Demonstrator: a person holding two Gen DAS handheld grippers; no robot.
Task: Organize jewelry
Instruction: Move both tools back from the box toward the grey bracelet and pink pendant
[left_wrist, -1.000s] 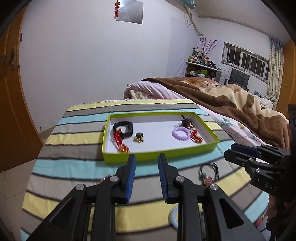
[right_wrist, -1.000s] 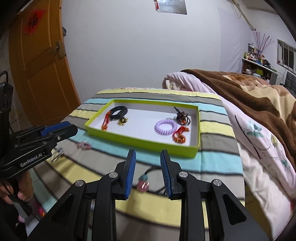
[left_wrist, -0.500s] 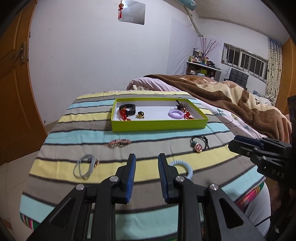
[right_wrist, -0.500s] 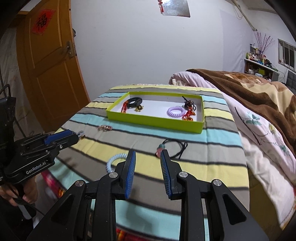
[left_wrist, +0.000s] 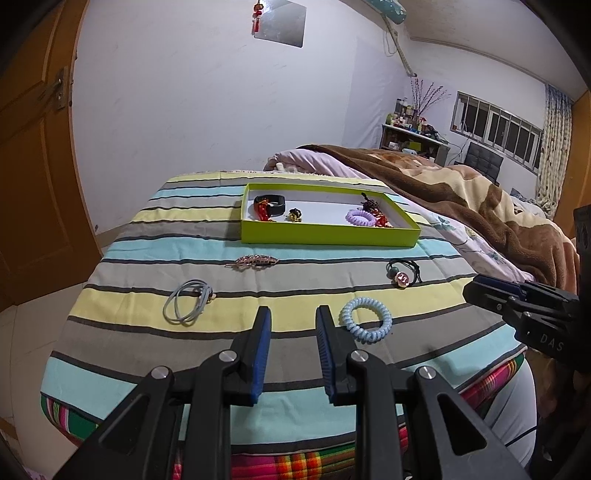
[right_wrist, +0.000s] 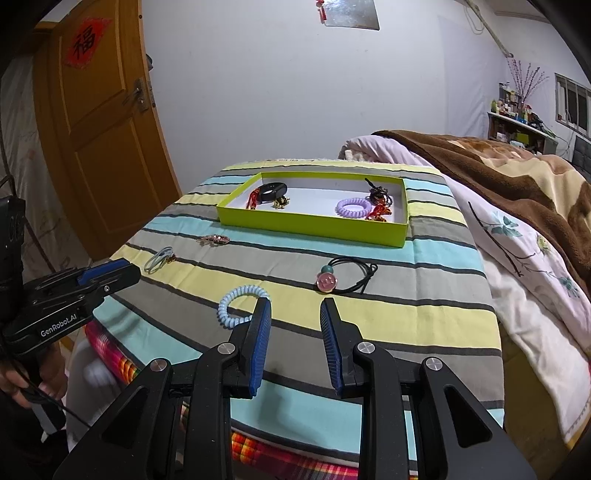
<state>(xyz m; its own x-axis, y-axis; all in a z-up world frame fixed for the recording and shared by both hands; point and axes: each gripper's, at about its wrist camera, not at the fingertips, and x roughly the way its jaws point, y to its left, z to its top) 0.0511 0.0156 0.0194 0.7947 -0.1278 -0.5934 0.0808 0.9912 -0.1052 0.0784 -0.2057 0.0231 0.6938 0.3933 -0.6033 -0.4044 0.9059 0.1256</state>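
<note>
Striped cloth covering a table beside a bed, with jewelry partly sorted. At the far end of the cloth lies a shallow green tray with a white floor. Its left part holds a black band, a red beaded piece and a small gold-and-black ornament; its right part holds a lilac coil hair tie, a dark beaded piece and a red-orange piece.

Four items lie loose on the cloth, nearer than the tray. A rose-gold hair clip lies just near of the tray's left half. A grey elastic loop lies to the near left. A black cord with a pink and a teal bead lies to the right. A pale blue coil hair tie lies nearest, toward the middle.

The left gripper hangs over the near edge of the cloth, jaws apart with nothing between them; the blue coil lies just right of its right finger. The right gripper is likewise open and empty, with the blue coil just beyond its left finger and the beaded cord beyond its tips. A hand holds the left gripper's handle at the lower left of the right wrist view.
</note>
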